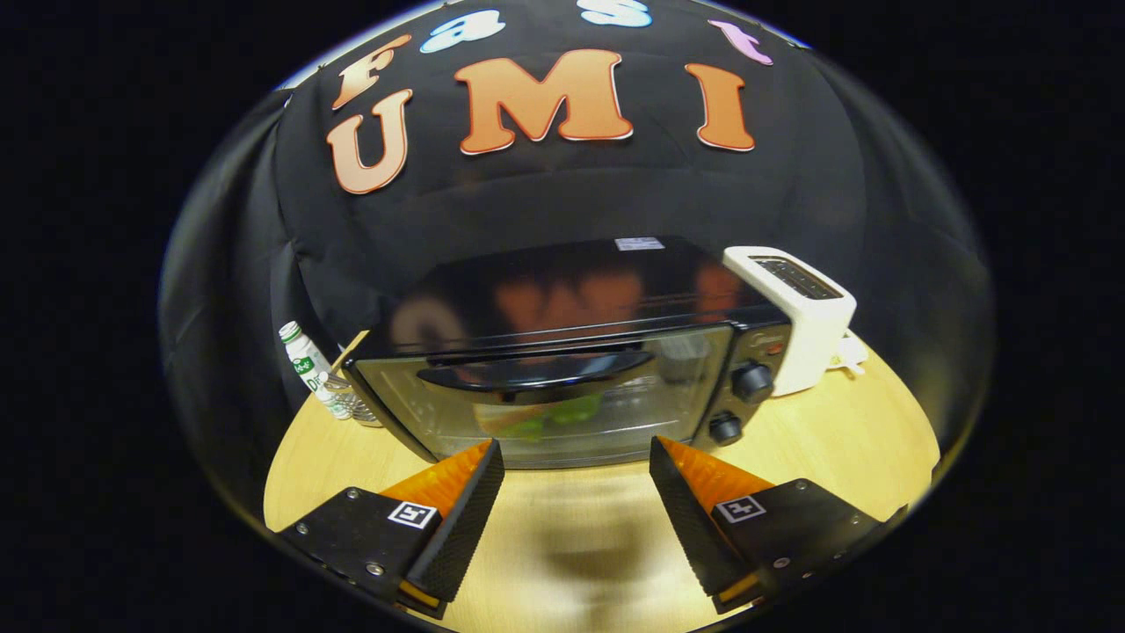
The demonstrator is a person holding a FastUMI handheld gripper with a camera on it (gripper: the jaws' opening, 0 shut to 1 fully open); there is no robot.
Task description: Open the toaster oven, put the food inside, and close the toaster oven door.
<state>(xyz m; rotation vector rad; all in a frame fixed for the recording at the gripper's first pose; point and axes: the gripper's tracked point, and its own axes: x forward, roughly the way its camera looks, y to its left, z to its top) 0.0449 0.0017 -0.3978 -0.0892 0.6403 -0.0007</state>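
Gripper (576,470) fingers are sitting at the bottom of the frame, spread wide apart and holding nothing, just bare wooden table (844,440) showing between them. Dead ahead, taking up the centre of the frame, the toaster oven (562,352) is facing the gripper square on with its glass door (545,400) up and shut, and its long handle (536,369) is running left to right across the top of the door, straight beyond the gap between the fingers. Something greenish (562,413) is showing low behind the glass, maybe the food, though I can't really tell. A white toaster (804,308) is standing at the oven's right, and a small bottle (308,365) at its left.
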